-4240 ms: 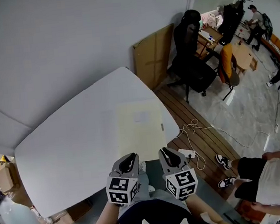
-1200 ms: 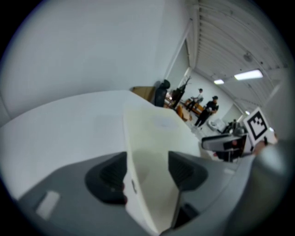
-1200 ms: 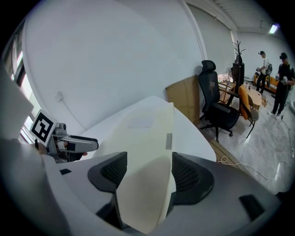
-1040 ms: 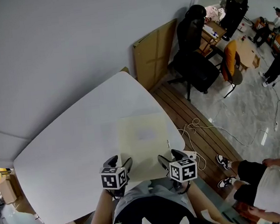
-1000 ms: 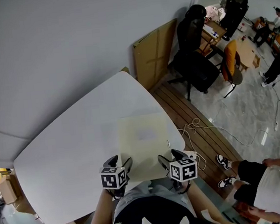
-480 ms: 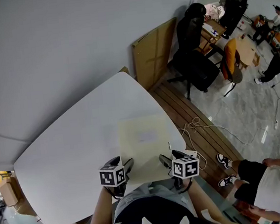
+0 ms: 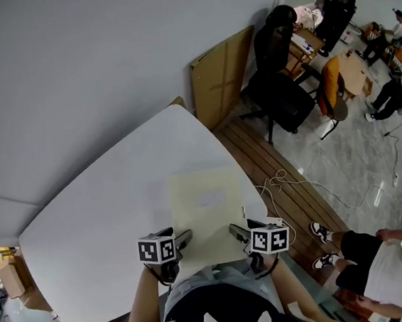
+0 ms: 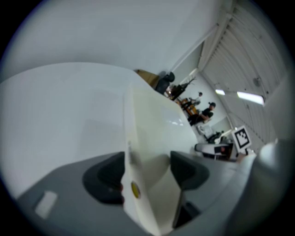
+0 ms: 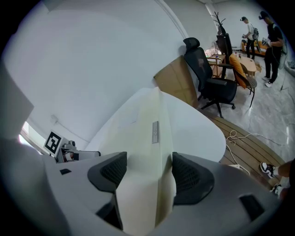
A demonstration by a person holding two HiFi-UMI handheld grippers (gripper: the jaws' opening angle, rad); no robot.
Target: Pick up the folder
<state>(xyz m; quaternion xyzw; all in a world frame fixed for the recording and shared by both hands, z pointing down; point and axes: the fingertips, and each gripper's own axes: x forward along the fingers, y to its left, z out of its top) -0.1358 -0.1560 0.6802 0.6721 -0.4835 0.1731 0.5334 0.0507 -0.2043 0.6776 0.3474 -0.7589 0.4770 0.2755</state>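
Observation:
A pale cream folder (image 7: 207,209) lies flat on the white table (image 7: 98,203), near its front right edge. My left gripper (image 7: 183,238) is at the folder's near left corner and my right gripper (image 7: 235,232) at its near right corner. In the left gripper view the folder's edge (image 8: 152,133) runs between the jaws of the left gripper (image 8: 147,173); they have just been opening and stand wide. In the right gripper view the folder (image 9: 143,138) also sits between the widely spread jaws of the right gripper (image 9: 148,173). Neither pair visibly presses on it.
A cardboard panel (image 7: 224,75) leans on the wall behind the table, with a black office chair (image 7: 278,77) beside it. Cables (image 7: 282,184) lie on the wooden floor to the right. A person (image 7: 390,258) stands at the lower right. Boxes (image 7: 9,270) sit under the table's left end.
Since several seconds ago both grippers came forward to the folder's near edge. Over the last second they sank slightly and rolled, the marker cubes tipping outward. The folder has not moved.

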